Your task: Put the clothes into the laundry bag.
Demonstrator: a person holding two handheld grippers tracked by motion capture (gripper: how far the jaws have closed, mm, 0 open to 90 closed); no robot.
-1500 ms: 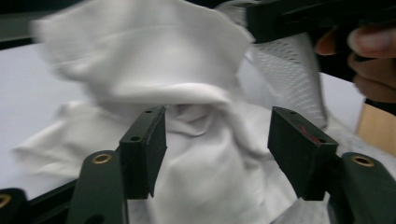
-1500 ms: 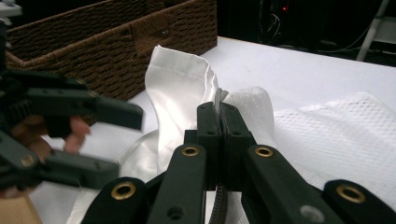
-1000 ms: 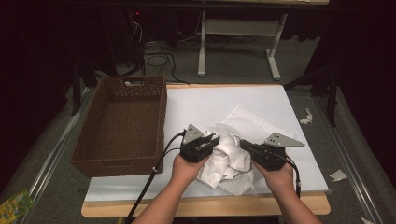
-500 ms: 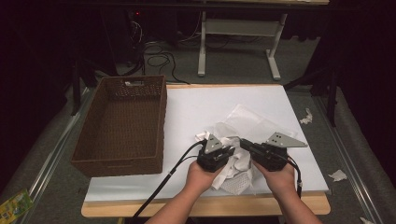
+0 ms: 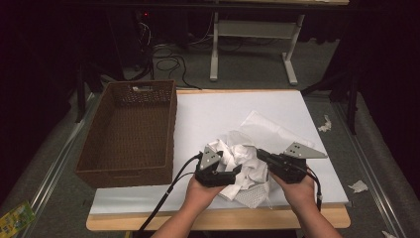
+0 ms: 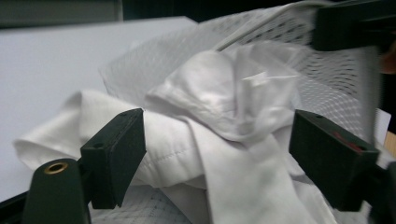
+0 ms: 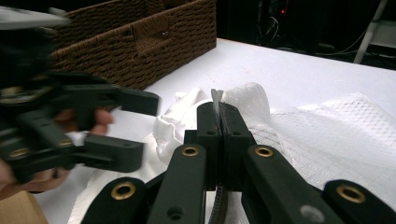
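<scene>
A crumpled white garment [image 5: 233,150] lies on a white mesh bag [image 5: 277,130] near the table's front edge. My left gripper [image 5: 238,171] is open and its jaws have just been opening. Its view has the garment [image 6: 219,93] bulging between the two spread pads [image 6: 116,154] without being pressed, and the mesh bag [image 6: 327,70] behind it. My right gripper [image 5: 259,153] faces it from the right. Its jaws are shut [image 7: 218,112] on a thin edge of the mesh bag [image 7: 336,130], with the garment [image 7: 177,121] just beyond and the left gripper [image 7: 140,126] to the left.
A brown woven basket [image 5: 129,134] stands at the table's left side, its near wall also in the right gripper view [image 7: 135,37]. The white table top [image 5: 213,111] extends behind the cloth. Scraps of paper [image 5: 357,186] lie on the floor at the right.
My left gripper swung right toward the right gripper, then sank toward the front edge, and its jaws opened off the garment. The right gripper stayed put, still shut on the mesh.
</scene>
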